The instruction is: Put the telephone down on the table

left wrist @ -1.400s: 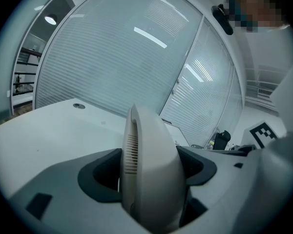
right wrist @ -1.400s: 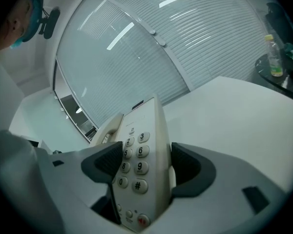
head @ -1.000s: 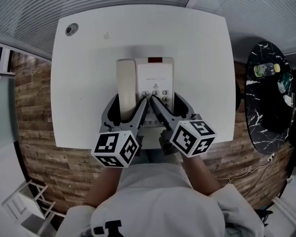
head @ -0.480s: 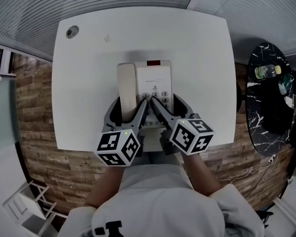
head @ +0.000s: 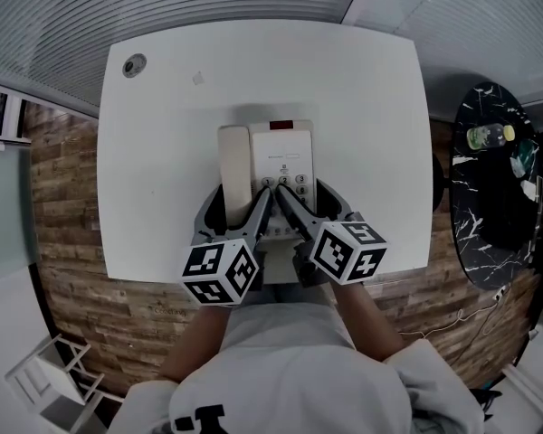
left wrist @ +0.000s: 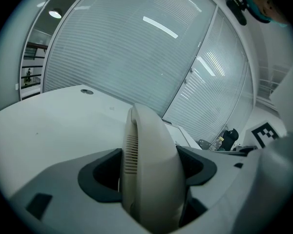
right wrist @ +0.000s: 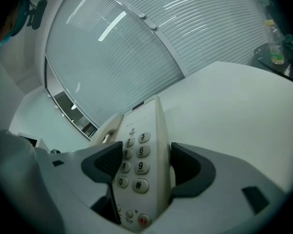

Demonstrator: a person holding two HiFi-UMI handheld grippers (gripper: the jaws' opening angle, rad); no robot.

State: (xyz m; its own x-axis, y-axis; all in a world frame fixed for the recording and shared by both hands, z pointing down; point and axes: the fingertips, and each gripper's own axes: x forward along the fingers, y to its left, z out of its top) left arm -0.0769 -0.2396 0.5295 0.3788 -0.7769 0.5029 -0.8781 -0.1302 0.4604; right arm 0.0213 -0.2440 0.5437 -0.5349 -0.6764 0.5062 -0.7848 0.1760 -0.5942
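Observation:
A cream telephone (head: 285, 156), its handset (head: 234, 163) lying in the cradle on the left, is held over the white table (head: 163, 152) near its front edge. My left gripper (head: 238, 208) is shut on the handset (left wrist: 151, 174) at its near end. My right gripper (head: 306, 208) is shut on the keypad side of the telephone (right wrist: 139, 169); its dark pads (right wrist: 103, 164) press either side of the number keys. A soft shadow lies past the phone's far edge. Whether its base touches the table I cannot tell.
A round cable port (head: 134, 64) sits in the table's far left corner. A black marble side table (head: 493, 197) with a bottle (head: 485, 133) stands to the right. A white chair (head: 50, 378) is at lower left on the wood floor. Blinds cover the glass wall beyond.
In the head view the telephone and both grippers have shifted slightly toward the table's near edge and look a little smaller. Both grips are unchanged.

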